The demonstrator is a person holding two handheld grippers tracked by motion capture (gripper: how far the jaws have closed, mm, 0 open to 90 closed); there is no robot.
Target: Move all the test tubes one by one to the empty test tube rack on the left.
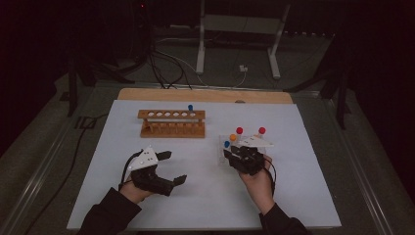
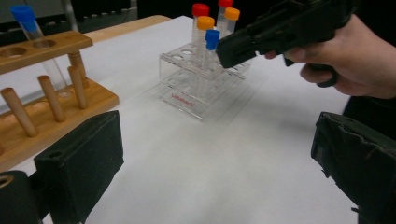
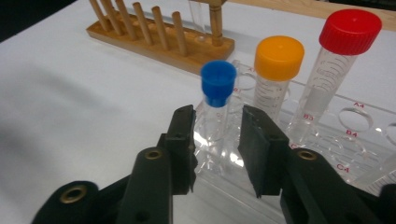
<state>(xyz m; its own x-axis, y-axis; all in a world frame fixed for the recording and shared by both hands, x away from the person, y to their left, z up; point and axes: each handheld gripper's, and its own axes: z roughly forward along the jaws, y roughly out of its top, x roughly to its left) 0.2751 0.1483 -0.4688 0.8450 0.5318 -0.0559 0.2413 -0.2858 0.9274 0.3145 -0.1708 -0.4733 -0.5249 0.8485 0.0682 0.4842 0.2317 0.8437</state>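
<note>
In the high view we are looking at a white table (image 1: 147,215) with a wooden rack (image 1: 172,123) at about eleven o'clock from the centre. One blue-capped tube (image 1: 190,108) is already standing in its hole furthest to the right, and the other holes are looking empty. So we are judging that one transfer is done and several are left. The clear rack (image 1: 221,149) is standing at about three o'clock from the wooden one, with red and orange caps showing above it. Our right gripper (image 1: 234,152) is reaching into it. Our left gripper (image 1: 172,168) is hovering with its jaws standing wide apart and nothing between them.

In the left gripper view we are seeing the clear rack (image 2: 196,81) at twelve o'clock, with four capped tubes in it. The right gripper is coming in from two o'clock, just beside the small blue-capped tube (image 2: 211,44). The path between the two racks is looking free.

In the right gripper view the blue-capped tube (image 3: 217,100) is standing upright in the clear rack, between our two jaws. The pads are close to its wall, but we are still seeing a narrow gap on each side, so the tube is not gripped yet. An orange-capped tube (image 3: 278,77) and a red-capped tube (image 3: 343,60) are standing at two o'clock, very near. We are thinking the right jaw could knock the orange one.
</note>
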